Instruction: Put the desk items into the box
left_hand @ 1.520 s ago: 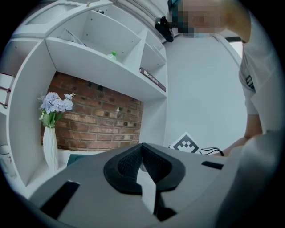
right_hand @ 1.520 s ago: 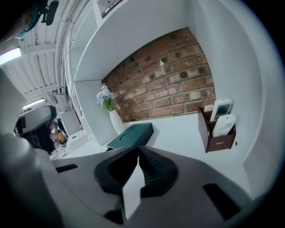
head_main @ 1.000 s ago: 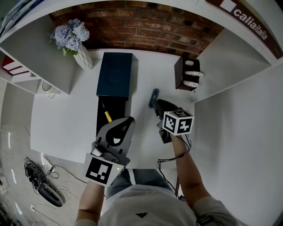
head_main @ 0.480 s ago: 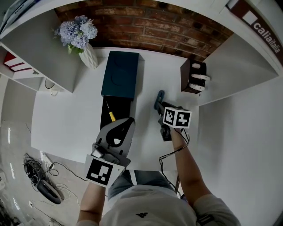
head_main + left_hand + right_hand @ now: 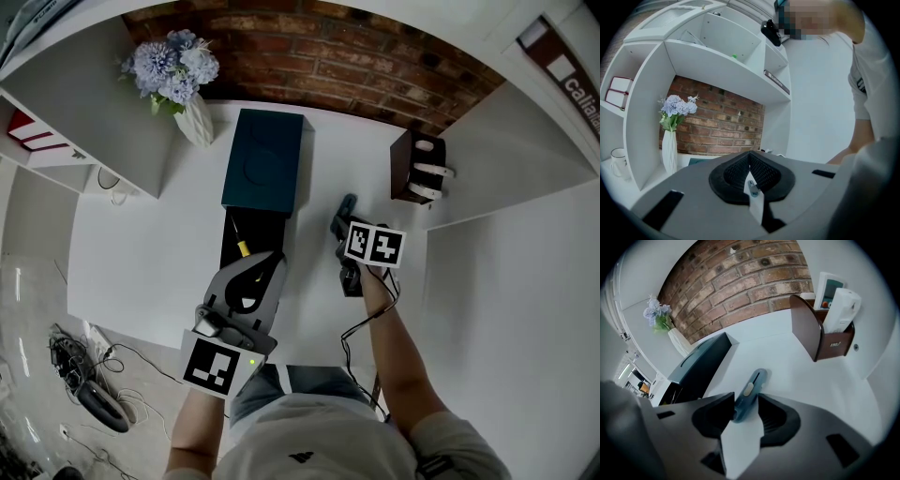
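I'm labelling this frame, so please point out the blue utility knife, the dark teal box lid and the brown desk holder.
blue utility knife [image 5: 753, 380]: right gripper view, body just beyond the slider.
dark teal box lid [image 5: 264, 161]: head view, middle of its top.
brown desk holder [image 5: 808, 329]: right gripper view, curved side wall.

Desk [image 5: 141, 225]: white. Box [image 5: 264, 164], 12 o'clock: dark teal lid, black inside. Knife [image 5: 749, 391]: blue-grey, pale slider. Wall [image 5: 309, 66]: red-brown brick. Vase [image 5: 198, 122], 11 o'clock: white. Flowers [image 5: 169, 66]: pale lilac-blue, green leaves. Holder [image 5: 405, 164], 2 o'clock: dark brown.
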A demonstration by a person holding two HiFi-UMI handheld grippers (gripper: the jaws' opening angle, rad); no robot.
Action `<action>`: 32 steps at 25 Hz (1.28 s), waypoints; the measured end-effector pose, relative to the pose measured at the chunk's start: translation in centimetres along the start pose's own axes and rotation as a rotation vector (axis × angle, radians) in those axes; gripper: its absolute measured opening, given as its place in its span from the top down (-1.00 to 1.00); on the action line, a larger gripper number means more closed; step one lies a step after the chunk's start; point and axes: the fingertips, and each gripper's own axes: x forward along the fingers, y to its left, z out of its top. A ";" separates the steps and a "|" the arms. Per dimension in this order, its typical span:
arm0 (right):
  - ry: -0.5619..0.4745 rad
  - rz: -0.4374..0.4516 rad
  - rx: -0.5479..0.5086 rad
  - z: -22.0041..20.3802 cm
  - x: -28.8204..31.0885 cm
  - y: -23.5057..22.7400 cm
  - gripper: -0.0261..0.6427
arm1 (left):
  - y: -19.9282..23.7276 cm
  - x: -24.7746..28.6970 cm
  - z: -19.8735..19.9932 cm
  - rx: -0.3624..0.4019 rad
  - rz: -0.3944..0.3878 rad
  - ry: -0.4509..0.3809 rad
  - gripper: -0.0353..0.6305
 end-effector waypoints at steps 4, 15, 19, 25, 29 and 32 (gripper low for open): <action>0.017 -0.013 0.009 0.1 0.6 0.3 0.43 | 0.5 -0.1 -0.1 -0.005 0.000 0.001 0.86; 0.031 -0.048 -0.008 0.2 1.0 1.4 0.70 | 1.3 -0.4 -0.1 -0.003 0.001 0.007 0.86; 0.030 -0.046 -0.013 0.4 1.2 1.7 0.70 | 1.8 -0.8 0.0 -0.007 0.007 0.004 0.86; 0.024 -0.025 0.027 -0.4 0.8 2.1 0.71 | 2.2 -1.5 0.0 -0.003 0.006 0.004 0.86; 0.010 -0.012 0.033 -0.6 0.1 2.9 0.71 | 2.2 -1.7 0.2 -0.003 -0.006 -0.001 0.86; -0.010 -0.002 0.029 -0.4 -0.8 3.6 0.71 | 2.1 -1.9 0.5 0.001 -0.019 -0.007 0.86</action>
